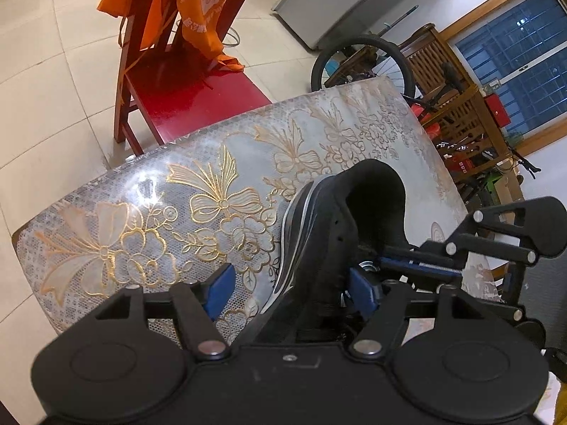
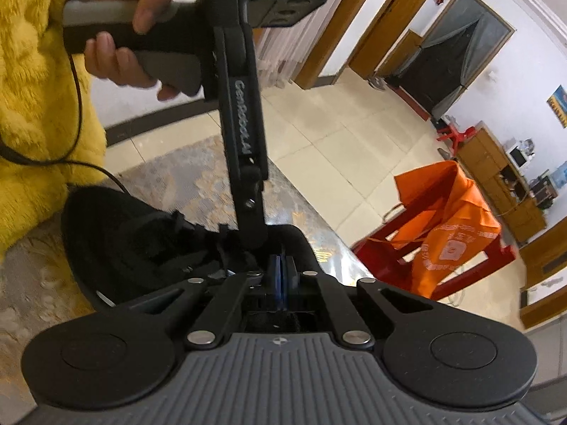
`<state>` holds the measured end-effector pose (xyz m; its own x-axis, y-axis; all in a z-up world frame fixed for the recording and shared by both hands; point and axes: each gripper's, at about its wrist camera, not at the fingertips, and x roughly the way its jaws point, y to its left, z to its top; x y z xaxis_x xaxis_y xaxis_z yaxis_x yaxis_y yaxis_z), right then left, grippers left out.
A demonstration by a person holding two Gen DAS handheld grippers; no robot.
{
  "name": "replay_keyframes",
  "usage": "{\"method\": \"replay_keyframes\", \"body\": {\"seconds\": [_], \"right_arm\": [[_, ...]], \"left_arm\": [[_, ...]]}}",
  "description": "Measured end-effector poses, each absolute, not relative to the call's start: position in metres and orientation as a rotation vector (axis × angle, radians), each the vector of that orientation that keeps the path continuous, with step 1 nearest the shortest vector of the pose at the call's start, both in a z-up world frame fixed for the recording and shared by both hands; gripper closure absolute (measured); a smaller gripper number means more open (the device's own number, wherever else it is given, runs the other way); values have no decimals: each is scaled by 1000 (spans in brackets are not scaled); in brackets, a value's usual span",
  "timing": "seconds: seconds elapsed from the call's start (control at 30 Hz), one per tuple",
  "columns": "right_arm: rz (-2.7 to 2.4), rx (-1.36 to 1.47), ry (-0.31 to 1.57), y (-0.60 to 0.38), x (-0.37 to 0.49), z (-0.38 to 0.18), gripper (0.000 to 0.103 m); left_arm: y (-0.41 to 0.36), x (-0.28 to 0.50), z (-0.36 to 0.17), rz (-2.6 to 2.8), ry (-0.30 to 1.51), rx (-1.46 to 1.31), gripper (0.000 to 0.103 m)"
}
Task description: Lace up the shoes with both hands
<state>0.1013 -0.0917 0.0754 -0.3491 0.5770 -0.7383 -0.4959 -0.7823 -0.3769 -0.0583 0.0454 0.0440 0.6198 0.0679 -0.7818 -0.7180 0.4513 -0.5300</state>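
Shoe [image 1: 329,226] near the table's [image 1: 149,212] far edge was straddled by the half-open, empty left gripper [image 1: 288,285]; the right gripper [image 2: 281,276], shut, perhaps pinched lace. Steady tension was advised.

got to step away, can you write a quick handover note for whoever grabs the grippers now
Left gripper: open, its blue pads astride the side wall of the black shoe; not seen pressing on it.
Right gripper: shut beside the shoe's opening; too dark to tell if it holds a lace.
The shoe stands on the floral tablecloth, near the person in the yellow sleeve.
Done: cannot tell how many eyelets are threaded.
Left: check the right gripper for a lace, then go on lacing.
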Motion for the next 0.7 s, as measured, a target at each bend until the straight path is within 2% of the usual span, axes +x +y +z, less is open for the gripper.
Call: {"method": "replay_keyframes", "body": {"seconds": [0.27,0.7], "right_arm": [[2179,-1182,-132,-92,100,82,103],[2175,-1286,-170,-76,97,70,103]], "left_arm": [[46,-60,44,553,770,-987,33],[49,-62,41,559,772,-993,32]]}}
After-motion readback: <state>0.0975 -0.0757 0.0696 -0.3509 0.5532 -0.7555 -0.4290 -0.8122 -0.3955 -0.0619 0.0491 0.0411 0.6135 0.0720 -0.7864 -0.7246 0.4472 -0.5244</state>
